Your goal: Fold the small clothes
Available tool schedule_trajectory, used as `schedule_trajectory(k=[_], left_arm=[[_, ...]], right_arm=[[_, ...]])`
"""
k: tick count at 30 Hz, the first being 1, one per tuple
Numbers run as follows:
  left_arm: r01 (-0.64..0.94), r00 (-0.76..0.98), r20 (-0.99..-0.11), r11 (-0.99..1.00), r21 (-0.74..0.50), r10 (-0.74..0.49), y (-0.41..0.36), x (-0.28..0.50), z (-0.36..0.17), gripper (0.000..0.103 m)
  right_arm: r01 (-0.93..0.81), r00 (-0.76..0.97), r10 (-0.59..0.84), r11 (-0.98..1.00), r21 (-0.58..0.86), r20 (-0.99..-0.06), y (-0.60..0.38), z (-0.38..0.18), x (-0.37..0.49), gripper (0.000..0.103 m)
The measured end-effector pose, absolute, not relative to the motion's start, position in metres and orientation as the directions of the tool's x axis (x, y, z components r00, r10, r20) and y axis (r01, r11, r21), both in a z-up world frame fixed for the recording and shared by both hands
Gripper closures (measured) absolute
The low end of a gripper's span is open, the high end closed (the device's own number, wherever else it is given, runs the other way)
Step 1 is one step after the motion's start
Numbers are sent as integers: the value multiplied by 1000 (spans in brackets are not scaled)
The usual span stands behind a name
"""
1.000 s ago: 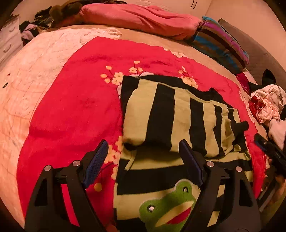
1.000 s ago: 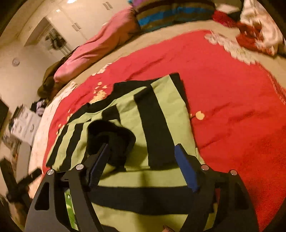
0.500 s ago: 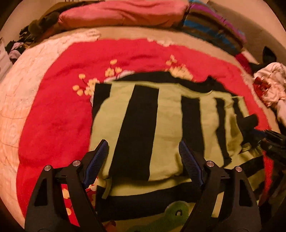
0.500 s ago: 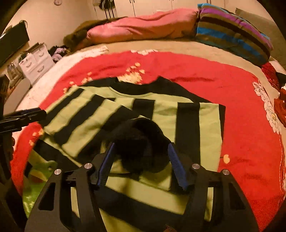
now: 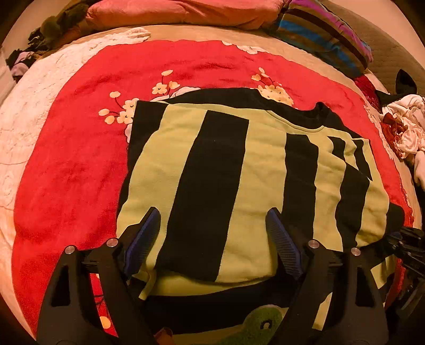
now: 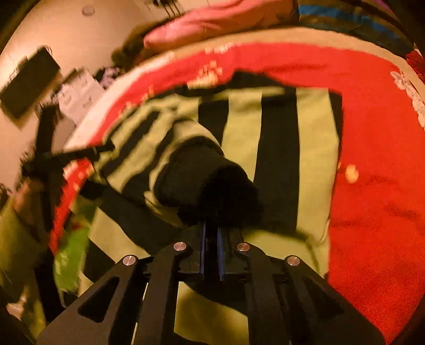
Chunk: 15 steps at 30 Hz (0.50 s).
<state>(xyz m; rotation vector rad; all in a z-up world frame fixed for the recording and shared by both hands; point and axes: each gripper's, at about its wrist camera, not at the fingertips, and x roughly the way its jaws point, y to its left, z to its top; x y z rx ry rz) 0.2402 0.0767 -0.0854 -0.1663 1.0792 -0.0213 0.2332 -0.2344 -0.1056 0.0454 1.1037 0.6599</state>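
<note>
A green and black striped sweater (image 5: 239, 172) with a frog patch (image 5: 260, 321) lies on a red flowered blanket (image 5: 74, 159); one side is folded over the body. My left gripper (image 5: 212, 236) is open just above the folded edge and holds nothing. My right gripper (image 6: 211, 233) is shut on the sweater's black sleeve cuff (image 6: 209, 183), held over the striped body (image 6: 279, 148). The right gripper also shows at the right edge of the left wrist view (image 5: 406, 241).
A pink pillow (image 5: 186, 13) and a striped pillow (image 5: 324, 37) lie at the head of the bed. A heap of clothes (image 5: 403, 130) lies at the right. White drawers (image 6: 77, 95) and a dark screen (image 6: 29, 82) stand past the bed's left side.
My right gripper has closed on the black sleeve cuff and swung with it; its view is blurred. My left gripper has moved closer over the folded sweater and stays open.
</note>
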Motion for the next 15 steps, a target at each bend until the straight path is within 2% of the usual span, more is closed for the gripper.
schedule_trajectory(k=[1, 2, 3, 5, 7, 11, 12, 13, 14, 15], left_arm=[[-67, 474, -875, 986, -151, -101, 78, 240, -84, 28], [-72, 475, -874, 985, -157, -105, 79, 239, -83, 28], [-78, 480, -871, 983, -167, -110, 81, 239, -81, 28], [-92, 492, -862, 978, -187, -119, 85, 237, -76, 27], [-103, 502, -857, 975, -195, -118, 88, 236, -72, 22], [-100, 496, -862, 979, -177, -106, 89, 238, -73, 22], [-97, 493, -865, 981, -169, -100, 88, 238, -74, 22], [-92, 490, -866, 982, -165, -99, 87, 238, -74, 22], [-85, 490, -866, 983, -161, -100, 85, 238, -74, 22], [-79, 490, -866, 984, -161, -102, 84, 238, -73, 22]], right_arm=[[-466, 283, 518, 810, 357, -807, -235, -103, 232, 91], [-463, 278, 531, 804, 373, -801, -237, -101, 232, 79], [-458, 272, 559, 791, 406, -783, -239, -94, 231, 56], [-456, 298, 584, 782, 425, -755, -241, -83, 230, 35], [-450, 316, 625, 761, 468, -713, -244, -71, 231, 34], [-326, 300, 674, 738, 591, -675, -249, -82, 251, 31], [-292, 292, 684, 729, 619, -669, -250, -87, 257, 35], [-250, 286, 692, 722, 645, -663, -252, -93, 262, 47], [-237, 281, 701, 713, 660, -656, -252, -95, 265, 83], [-234, 286, 701, 712, 662, -653, -253, -93, 267, 100]])
